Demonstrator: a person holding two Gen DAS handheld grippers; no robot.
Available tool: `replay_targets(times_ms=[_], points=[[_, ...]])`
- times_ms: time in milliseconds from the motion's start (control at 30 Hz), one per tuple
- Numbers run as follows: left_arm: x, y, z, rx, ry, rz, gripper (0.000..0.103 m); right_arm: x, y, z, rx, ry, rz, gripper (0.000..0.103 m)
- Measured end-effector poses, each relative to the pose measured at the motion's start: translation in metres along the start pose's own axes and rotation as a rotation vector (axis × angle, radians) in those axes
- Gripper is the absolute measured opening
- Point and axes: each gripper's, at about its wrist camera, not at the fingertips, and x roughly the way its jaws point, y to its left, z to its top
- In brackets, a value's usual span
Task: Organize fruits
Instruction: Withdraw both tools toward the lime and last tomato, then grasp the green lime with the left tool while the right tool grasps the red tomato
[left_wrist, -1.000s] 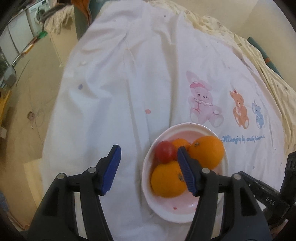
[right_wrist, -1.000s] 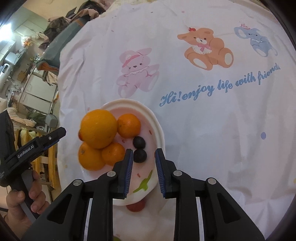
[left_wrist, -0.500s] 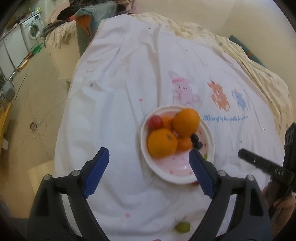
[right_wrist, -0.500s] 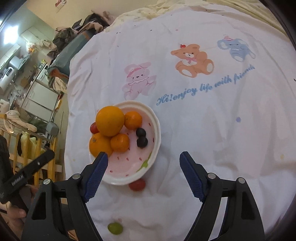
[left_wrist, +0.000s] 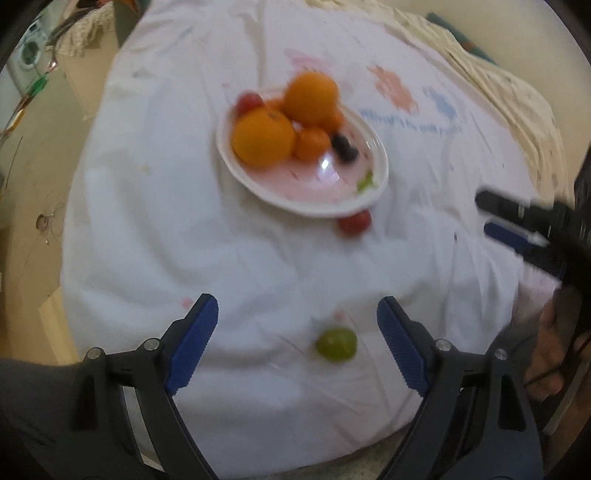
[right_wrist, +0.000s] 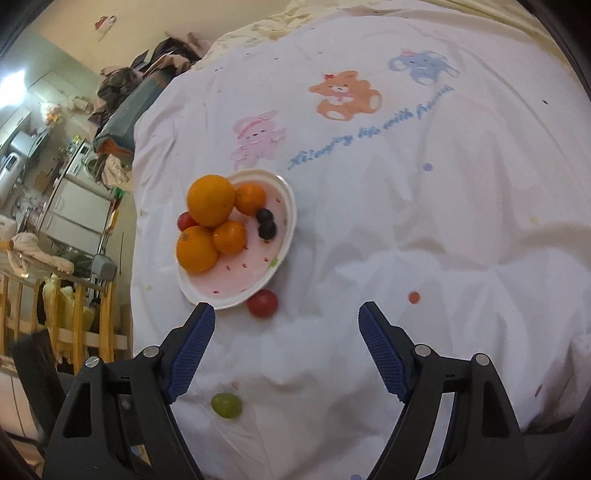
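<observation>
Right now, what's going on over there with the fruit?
A person holds a claw in each hand above a white sheet. The plate already holds oranges, a small red fruit and two dark ones. A red tomato lies on the sheet just off the rim, and a green grape lies nearer. The left claw and right claw have just been opening and hold nothing.

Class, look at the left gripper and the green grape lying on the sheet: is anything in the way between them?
Nothing visible. The left gripper is open above bare white sheet, and the green grape lies uncovered between its fingers.
</observation>
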Motion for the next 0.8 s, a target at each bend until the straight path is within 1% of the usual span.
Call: replay_targets(times_ms=[133, 200, 267, 333, 367, 400, 433, 600, 667, 733, 800], points=[[0.017, -0.012, -0.016, 0.016, 0.037, 0.001, 0.086, -0.001, -0.01, 0.001, 0.039, -0.002, -0.01, 0.083], [0.023, -0.017, -0.021, 0.029, 0.04, 0.009, 0.085, 0.0, -0.014, 0.002, 0.063, -0.002, 0.001, 0.083], [0.028, -0.023, -0.024, 0.061, 0.039, 0.017, 0.083, 0.001, -0.015, 0.004, 0.081, -0.001, 0.012, 0.083], [0.033, -0.028, -0.028, 0.092, 0.051, 0.013, 0.071, 0.002, -0.015, 0.006, 0.085, 0.004, 0.015, 0.083], [0.037, -0.031, -0.029, 0.107, 0.066, 0.0, 0.066, 0.003, -0.015, 0.006, 0.085, 0.004, 0.016, 0.083], [0.039, -0.032, -0.03, 0.115, 0.078, -0.009, 0.058, 0.003, -0.015, 0.007, 0.085, 0.004, 0.017, 0.083], [0.042, -0.033, -0.03, 0.12, 0.089, -0.014, 0.054, 0.004, -0.015, 0.007, 0.085, 0.003, 0.019, 0.083], [0.048, -0.038, -0.031, 0.149, 0.092, 0.01, 0.053, 0.005, -0.012, 0.008, 0.079, 0.007, 0.031, 0.083], [0.048, -0.039, -0.032, 0.158, 0.09, 0.019, 0.046, 0.005, -0.011, 0.008, 0.075, 0.008, 0.033, 0.083], [0.049, -0.04, -0.032, 0.166, 0.099, 0.019, 0.034, 0.006, -0.01, 0.008, 0.072, 0.012, 0.034, 0.083], [0.049, -0.038, -0.032, 0.164, 0.102, 0.017, 0.029, 0.008, -0.009, 0.008, 0.068, 0.019, 0.037, 0.083]])
